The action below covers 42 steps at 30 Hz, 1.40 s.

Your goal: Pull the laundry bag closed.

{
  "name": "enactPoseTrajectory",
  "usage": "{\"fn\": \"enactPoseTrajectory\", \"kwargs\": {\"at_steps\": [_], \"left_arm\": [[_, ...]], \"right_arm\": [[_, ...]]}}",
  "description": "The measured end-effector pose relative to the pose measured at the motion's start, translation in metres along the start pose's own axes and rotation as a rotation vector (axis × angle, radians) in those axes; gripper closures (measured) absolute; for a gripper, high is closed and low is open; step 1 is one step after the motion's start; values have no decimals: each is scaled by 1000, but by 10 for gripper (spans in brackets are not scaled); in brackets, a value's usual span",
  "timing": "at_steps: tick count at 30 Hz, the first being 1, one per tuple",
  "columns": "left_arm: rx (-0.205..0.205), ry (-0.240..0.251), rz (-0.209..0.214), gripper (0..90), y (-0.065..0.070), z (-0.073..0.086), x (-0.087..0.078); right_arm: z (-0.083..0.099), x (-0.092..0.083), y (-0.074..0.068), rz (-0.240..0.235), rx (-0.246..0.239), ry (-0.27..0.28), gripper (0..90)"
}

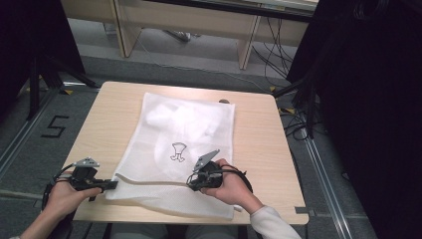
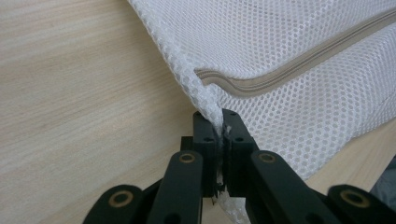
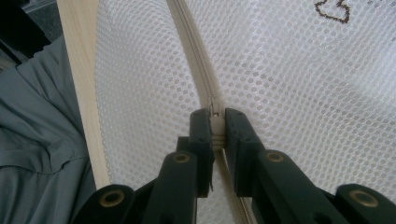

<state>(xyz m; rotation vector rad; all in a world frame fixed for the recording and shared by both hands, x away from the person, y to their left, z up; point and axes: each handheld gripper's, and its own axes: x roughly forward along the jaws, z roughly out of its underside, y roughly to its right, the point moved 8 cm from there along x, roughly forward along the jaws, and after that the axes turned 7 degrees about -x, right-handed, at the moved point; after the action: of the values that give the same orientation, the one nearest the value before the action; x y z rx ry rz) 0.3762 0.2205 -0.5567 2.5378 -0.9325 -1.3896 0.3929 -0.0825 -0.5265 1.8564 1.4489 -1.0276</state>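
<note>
We see a white mesh laundry bag (image 1: 184, 144) lying flat on the wooden surface (image 1: 259, 144), its near edge close to the surface's front edge. Our left hand-held gripper (image 2: 218, 122) is clamped tight on the bag's near left corner, where the zipper (image 2: 299, 60) ends. Our right hand-held gripper (image 3: 216, 122) pinches the zipper pull (image 3: 215, 114) along that near edge. Bare surface lies open to the left and right of the bag.
</note>
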Motion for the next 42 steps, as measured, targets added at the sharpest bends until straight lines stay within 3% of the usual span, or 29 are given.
{"fn": "enactPoseTrajectory", "kwargs": {"at_steps": [42], "left_arm": [[-4,3,2,856,0,0,0]], "right_arm": [[16,-10,4,18,17,4,828]]}}
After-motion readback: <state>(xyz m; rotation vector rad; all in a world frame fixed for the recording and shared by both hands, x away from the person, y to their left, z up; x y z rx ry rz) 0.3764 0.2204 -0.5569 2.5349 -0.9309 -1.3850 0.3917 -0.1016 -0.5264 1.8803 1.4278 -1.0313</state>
